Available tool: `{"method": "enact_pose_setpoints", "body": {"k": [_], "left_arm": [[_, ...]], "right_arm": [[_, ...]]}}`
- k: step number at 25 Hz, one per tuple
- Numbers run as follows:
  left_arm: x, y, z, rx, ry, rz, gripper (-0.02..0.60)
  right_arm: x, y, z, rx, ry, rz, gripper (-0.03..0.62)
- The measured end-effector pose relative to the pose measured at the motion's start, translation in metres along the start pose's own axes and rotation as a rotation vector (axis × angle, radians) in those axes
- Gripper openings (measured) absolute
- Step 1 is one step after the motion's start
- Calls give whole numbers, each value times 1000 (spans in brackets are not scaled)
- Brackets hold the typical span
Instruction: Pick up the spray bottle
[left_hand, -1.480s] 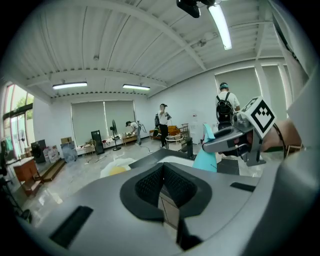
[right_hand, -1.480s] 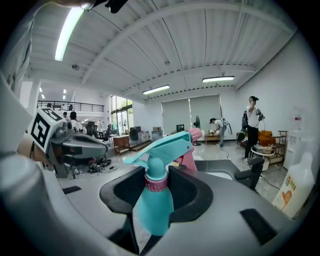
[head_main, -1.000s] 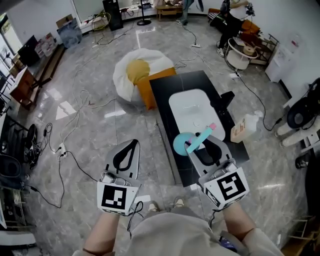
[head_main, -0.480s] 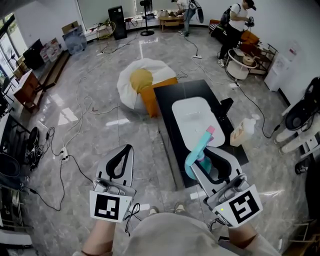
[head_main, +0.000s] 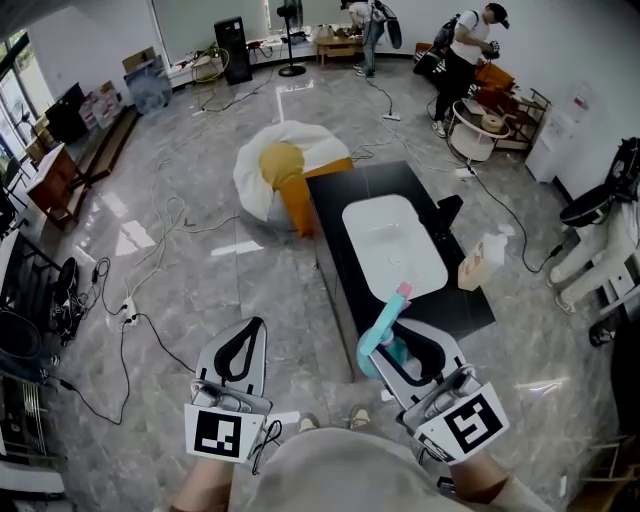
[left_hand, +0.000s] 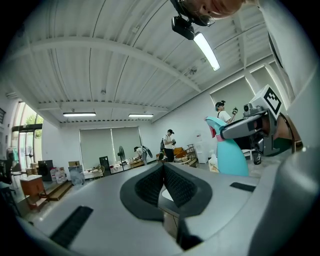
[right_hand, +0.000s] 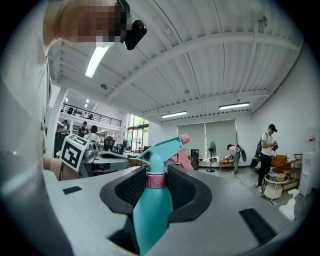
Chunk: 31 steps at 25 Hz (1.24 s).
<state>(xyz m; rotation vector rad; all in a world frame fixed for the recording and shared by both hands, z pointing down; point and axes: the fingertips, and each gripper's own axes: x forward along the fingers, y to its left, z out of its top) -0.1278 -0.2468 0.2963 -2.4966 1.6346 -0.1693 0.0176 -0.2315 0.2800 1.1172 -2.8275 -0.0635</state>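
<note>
Lower right of the head view: right gripper (head_main: 415, 340), pointing up the frame, jaws clamped on either side of the teal spray bottle (head_main: 378, 340). Bottle leaning up and to the right there, pink nozzle topmost, seen against the near end of the black table (head_main: 470, 300); base hidden behind the jaws, so contact with the tabletop not readable.

Right gripper view, centre: same spray bottle (right_hand: 152, 210) upright between the dark ribbed pads (right_hand: 187, 187), pink collar level with the pad tops, trigger head rising above them toward the upper right. Firmly gripped at the body, below the collar.

Lower left of the head view: left gripper (head_main: 255, 327), also pointing up the frame, over bare grey marble floor (head_main: 200, 290), well apart from the bottle. Left gripper view, centre: jaws brought together, pads meeting in a narrow seam, nothing between. Right edge of that view: bottle and right gripper alongside.

Centre of the head view: white basin (head_main: 390, 245) sunk in the black table. Above and left of it: white and yellow beanbag (head_main: 275, 165), orange cushion (head_main: 300, 195) against it. Right of the table: pale jug (head_main: 480, 262) on the floor. Left side: loose cables (head_main: 150, 250). Upper right corner: people (head_main: 465, 40) standing by furniture.
</note>
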Motion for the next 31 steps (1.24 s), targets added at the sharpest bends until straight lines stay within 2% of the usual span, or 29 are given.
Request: {"method": "enact_pose_setpoints", "body": {"k": [10,31], "left_arm": [[-11,0,-15,-19,40,9,20],[-7,4,-11,-37,24,5,20]], "right_arm": [[2,10,-11,21,-4,21,158],[9,6,-11,-4,3,13,158]]}}
